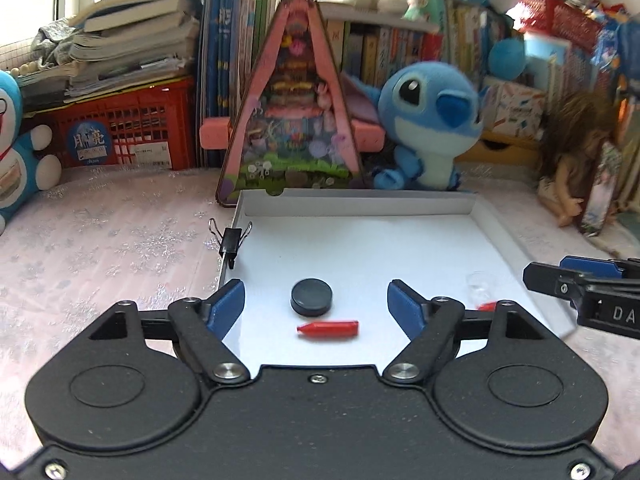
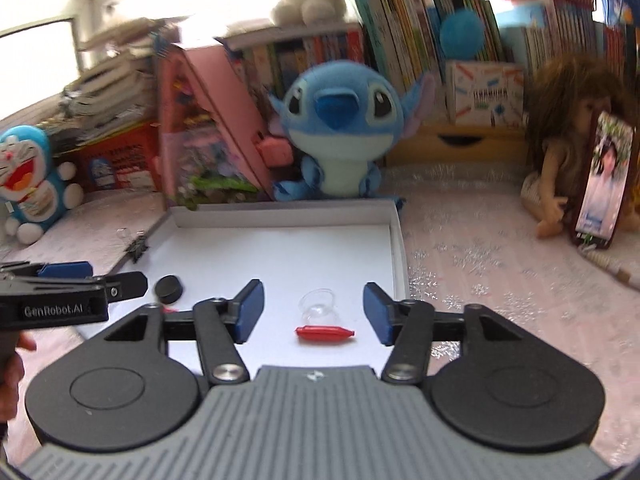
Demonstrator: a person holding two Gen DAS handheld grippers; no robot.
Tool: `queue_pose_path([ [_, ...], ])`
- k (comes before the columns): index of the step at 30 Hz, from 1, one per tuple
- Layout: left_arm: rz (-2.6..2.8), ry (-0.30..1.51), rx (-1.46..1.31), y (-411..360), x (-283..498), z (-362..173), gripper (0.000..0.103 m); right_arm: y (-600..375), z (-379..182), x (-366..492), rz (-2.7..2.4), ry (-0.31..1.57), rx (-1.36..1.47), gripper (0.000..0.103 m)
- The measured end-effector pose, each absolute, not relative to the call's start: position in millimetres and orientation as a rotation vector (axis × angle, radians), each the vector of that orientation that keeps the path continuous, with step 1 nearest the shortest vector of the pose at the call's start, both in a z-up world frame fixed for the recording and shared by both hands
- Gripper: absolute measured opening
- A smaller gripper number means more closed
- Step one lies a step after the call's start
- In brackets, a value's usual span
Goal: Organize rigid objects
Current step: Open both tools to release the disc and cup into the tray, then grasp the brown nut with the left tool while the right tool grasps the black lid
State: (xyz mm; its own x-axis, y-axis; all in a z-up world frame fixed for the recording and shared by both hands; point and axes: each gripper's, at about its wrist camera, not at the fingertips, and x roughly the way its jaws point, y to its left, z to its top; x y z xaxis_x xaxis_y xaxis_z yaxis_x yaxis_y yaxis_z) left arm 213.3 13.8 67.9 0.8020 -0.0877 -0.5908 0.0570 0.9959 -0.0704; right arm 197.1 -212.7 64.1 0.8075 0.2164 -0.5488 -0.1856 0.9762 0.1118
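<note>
A white tray [image 1: 360,196] [image 2: 280,216] lies on the pale cloth. In the left wrist view a black round puck [image 1: 312,297] and a red crayon-like piece [image 1: 328,328] rest on the tray floor. My left gripper [image 1: 315,286] hangs open over them and touches neither. In the right wrist view a small clear cup [image 2: 318,304] and a second red piece [image 2: 325,334] lie below my open right gripper [image 2: 313,288], which holds nothing. Each gripper shows from the side in the other view: the right gripper [image 1: 548,276] and the left gripper [image 2: 116,276].
A black binder clip [image 1: 230,240] [image 2: 138,248] is clipped to the tray's left rim. Behind the tray stand a pink triangular toy house [image 1: 292,112], a blue plush [image 1: 428,120] and rows of books. A doll [image 2: 560,160] sits at the right, a red crate [image 1: 132,128] at the left.
</note>
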Motion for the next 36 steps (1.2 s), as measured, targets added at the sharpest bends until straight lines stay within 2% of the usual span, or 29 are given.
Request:
queue_pose_path([
  [7,-0.127,0.58,-0.032,21.6,151.8,72.9,0.081,-216.0,72.7,137.2,0.262,0.497,-0.022,0.081],
  [21,-0.184,0.589,-0.014,29.5,64.5,36.5,0.081,-226.2,47.0,45.9,0.31,0.447,-0.003,0.084],
  [33,-0.218,0.62,-0.003,35.3,33.8,5.7,0.068,-225.9,17.4,18.0,0.306,0.478,-0.032,0.084],
  [36,-0.216,0.612,0.005,35.6,30.8,0.7,0.06,-223.6,11.4,15.0,0.308,0.488,-0.043,0.084],
])
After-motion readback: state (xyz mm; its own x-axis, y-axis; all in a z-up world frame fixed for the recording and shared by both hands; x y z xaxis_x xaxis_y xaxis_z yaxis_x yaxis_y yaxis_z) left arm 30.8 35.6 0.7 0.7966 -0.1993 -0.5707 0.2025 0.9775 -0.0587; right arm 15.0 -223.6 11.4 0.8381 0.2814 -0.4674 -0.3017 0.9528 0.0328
